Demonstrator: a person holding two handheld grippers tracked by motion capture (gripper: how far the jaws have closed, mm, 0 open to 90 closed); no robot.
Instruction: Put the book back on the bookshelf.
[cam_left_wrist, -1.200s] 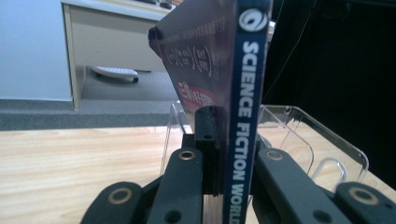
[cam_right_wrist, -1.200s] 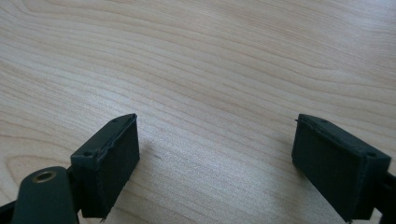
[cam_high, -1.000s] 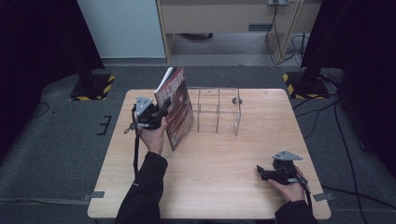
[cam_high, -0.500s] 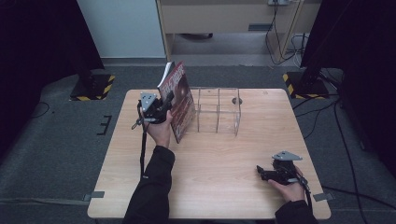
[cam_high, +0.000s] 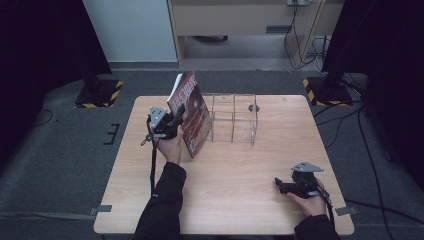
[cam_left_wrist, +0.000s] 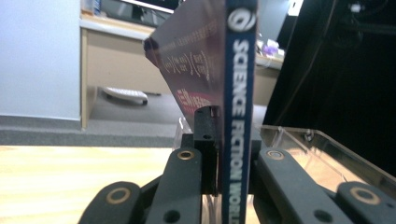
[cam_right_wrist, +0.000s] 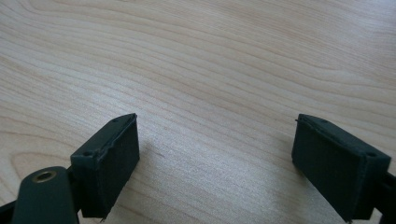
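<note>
High view: I'm holding my left hand-held gripper (cam_high: 172, 121) up over the bench (cam_high: 235, 195), pinching a book (cam_high: 192, 120) by its spine edge. The book's standing upright, a bit tilted, its bottom corner touching the bench, just beside the left end of the clear acrylic rack (cam_high: 232, 120). It's outside the rack, not in any compartment. My right hand-held gripper (cam_high: 280, 184) is resting low on the bench, well apart from the rack, toward the near right corner, pointing left.

Left gripper view: my left hand-held gripper (cam_left_wrist: 229, 154) is clamping the book (cam_left_wrist: 238, 107) w/ both jaws pressed on either side of the blue spine, lettering "SCIENCE FICTION WORLD" running down it. The dark red cover is angling away to the left. The clear rack (cam_left_wrist: 322, 149) is sitting right behind the book, a bit to the right.

Right gripper view: my right hand-held gripper (cam_right_wrist: 215, 163) is looking down at bare wood grain of the bench (cam_right_wrist: 210, 60), jaws spread wide w/ nothing btwn them.
</note>
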